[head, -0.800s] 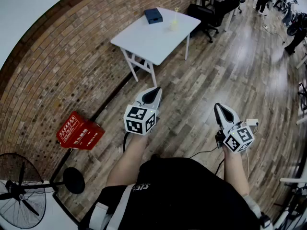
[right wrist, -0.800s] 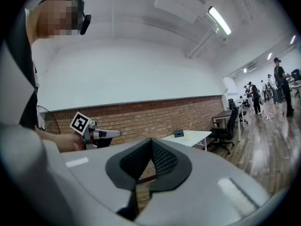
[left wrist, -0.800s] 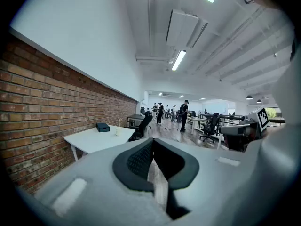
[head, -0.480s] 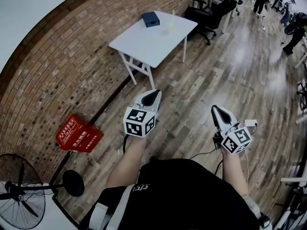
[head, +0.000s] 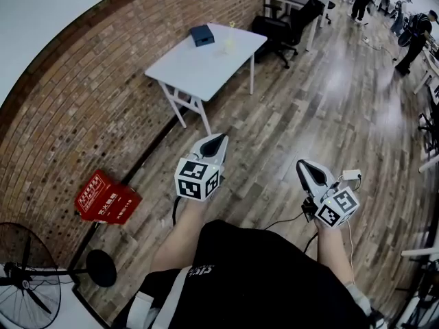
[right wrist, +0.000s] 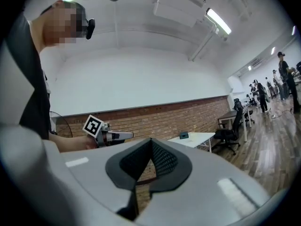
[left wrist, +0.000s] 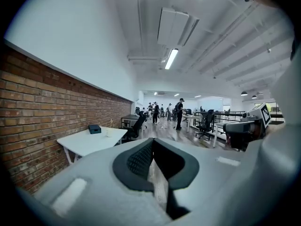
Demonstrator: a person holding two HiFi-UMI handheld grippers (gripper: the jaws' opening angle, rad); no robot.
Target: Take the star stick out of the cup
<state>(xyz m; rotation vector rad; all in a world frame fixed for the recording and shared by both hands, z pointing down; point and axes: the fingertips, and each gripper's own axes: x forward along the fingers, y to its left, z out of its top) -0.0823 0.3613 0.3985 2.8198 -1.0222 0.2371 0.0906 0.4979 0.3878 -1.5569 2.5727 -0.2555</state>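
A small pale cup [head: 229, 44] with a thin stick standing in it sits on a white folding table [head: 195, 67] far ahead by the brick wall; the stick's star is too small to make out. The left gripper view shows the same cup [left wrist: 107, 132] on that table [left wrist: 87, 142]. My left gripper [head: 219, 140] and right gripper [head: 301, 164] are held over the wooden floor, well short of the table. Both are shut with nothing between the jaws. The left gripper [right wrist: 123, 135] also shows in the right gripper view.
A dark blue box [head: 202, 35] lies on the table near the cup. A red box [head: 106, 199] and a standing fan [head: 27, 279] are on the floor at the left by the brick wall. Black office chairs [head: 288, 20] and a dark desk stand beyond the table. People stand far off at the top right.
The table has shifted left in the head view and the grippers sit a little lower and to the left. Both grippers stay shut and empty.
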